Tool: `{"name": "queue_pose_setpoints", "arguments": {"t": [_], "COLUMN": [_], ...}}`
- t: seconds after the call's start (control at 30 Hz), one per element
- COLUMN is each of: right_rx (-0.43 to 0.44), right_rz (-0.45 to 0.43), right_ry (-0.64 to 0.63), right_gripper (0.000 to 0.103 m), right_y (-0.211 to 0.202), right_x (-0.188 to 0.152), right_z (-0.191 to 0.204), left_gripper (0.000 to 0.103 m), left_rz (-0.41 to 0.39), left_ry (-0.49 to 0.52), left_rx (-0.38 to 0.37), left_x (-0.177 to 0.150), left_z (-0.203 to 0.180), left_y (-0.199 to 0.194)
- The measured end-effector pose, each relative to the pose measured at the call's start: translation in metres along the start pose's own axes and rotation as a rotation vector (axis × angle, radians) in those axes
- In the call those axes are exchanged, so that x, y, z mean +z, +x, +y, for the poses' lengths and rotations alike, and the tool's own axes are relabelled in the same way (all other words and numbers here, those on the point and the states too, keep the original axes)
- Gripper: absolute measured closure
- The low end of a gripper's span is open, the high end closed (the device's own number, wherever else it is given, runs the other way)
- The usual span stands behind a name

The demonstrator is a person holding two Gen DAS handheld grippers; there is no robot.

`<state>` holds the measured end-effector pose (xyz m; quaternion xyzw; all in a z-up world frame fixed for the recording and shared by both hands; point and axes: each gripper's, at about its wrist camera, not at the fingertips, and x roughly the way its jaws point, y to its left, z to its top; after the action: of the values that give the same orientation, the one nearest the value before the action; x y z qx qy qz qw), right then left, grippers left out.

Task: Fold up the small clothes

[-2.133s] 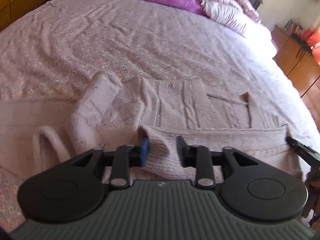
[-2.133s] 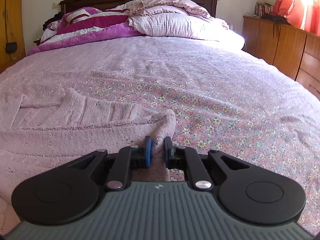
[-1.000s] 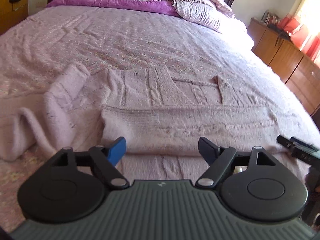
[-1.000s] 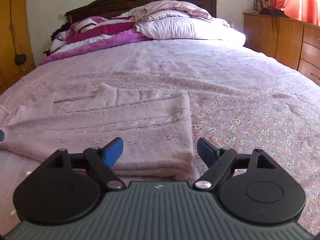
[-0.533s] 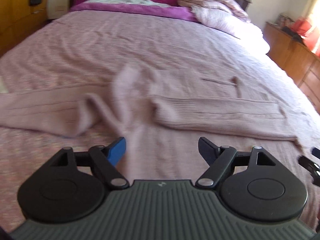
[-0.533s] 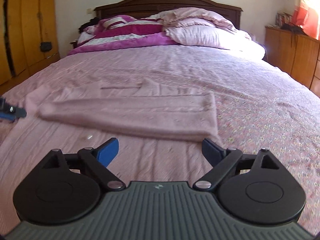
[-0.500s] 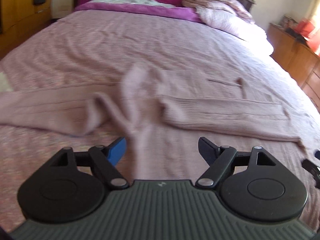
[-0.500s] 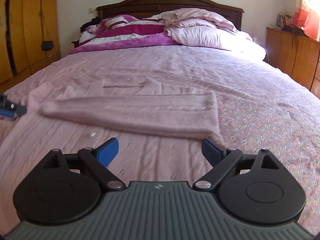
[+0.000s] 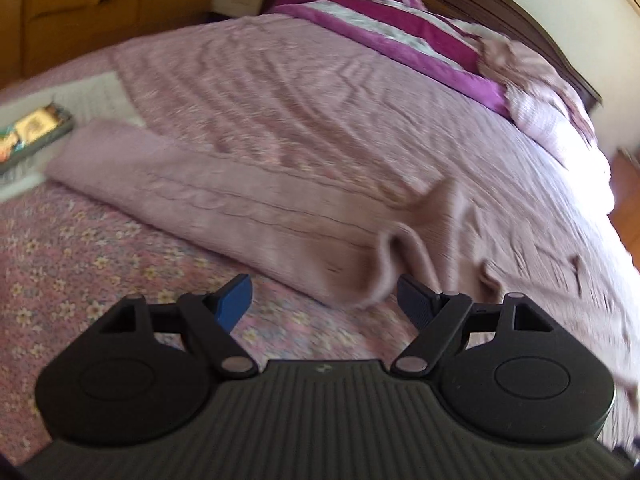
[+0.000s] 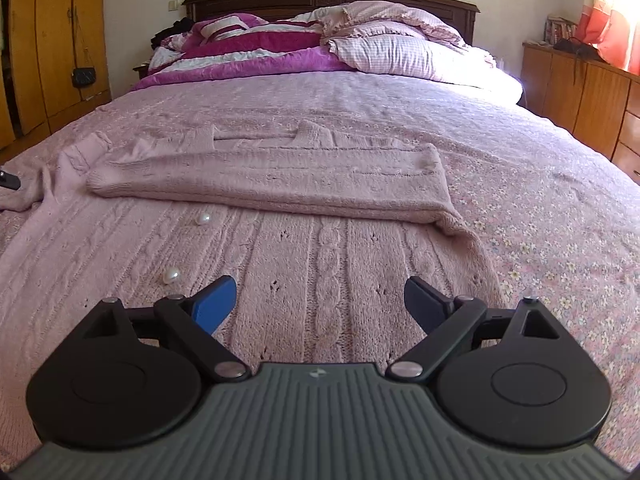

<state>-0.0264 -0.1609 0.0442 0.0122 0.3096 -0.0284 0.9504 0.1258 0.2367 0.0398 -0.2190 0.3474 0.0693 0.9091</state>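
A pale pink cable-knit cardigan (image 10: 280, 184) lies flat on the bed, its far part folded over toward me into a long band. Two pearl buttons (image 10: 171, 276) show on its near panel. My right gripper (image 10: 320, 300) is open and empty, low over the near panel. In the left wrist view the cardigan's left sleeve (image 9: 224, 204) stretches out to the left, bunched at the shoulder (image 9: 376, 268). My left gripper (image 9: 324, 300) is open and empty just before that bunched part. A tip of the left gripper (image 10: 9, 180) shows at the left edge of the right wrist view.
The bed has a pink floral cover (image 10: 560, 232). Pillows and a magenta blanket (image 10: 320, 48) lie at the headboard. Wooden drawers (image 10: 580, 92) stand on the right, wardrobes (image 10: 48, 40) on the left. A book on white cloth (image 9: 28, 136) lies at the bed's left edge.
Both grippers let go of the folded edge and opened. The right gripper pulled back toward the near hem. The left gripper swung left toward the outstretched sleeve.
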Motion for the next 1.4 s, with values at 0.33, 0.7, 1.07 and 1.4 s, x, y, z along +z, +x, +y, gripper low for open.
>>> {"name": "queue_pose_setpoints", "arguments": {"t": [0.33,0.7,1.07,1.4], "right_rx": [0.012,0.007,0.0,0.05], "right_rz": [0.026,0.002,-0.008,0.0], "right_ry": [0.099,0.098,0.098,0.153], "right_gripper": [0.002,0.0,0.0,0.0], "right_y": [0.021,0.026,0.026,0.019], "right_x": [-0.021,-0.028,-0.031,-0.022], "right_z": [-0.01,-0.009,-0.007,-0.016], "left_gripper": [0.018,0.027,0.094,0.094], "left_rz": [-0.042,-0.104,-0.118,-0.294], "left_ry": [-0.18,-0.154,-0.081,-0.018], "left_rx": [-0.052,-0.07,-0.044,-0.062], "left_x": [0.015,0.025,0.026,0.052], "left_z": [0.034,0.039,0.041,0.016], "left_y": [0.033,0.054,0.029,-0.044]}}
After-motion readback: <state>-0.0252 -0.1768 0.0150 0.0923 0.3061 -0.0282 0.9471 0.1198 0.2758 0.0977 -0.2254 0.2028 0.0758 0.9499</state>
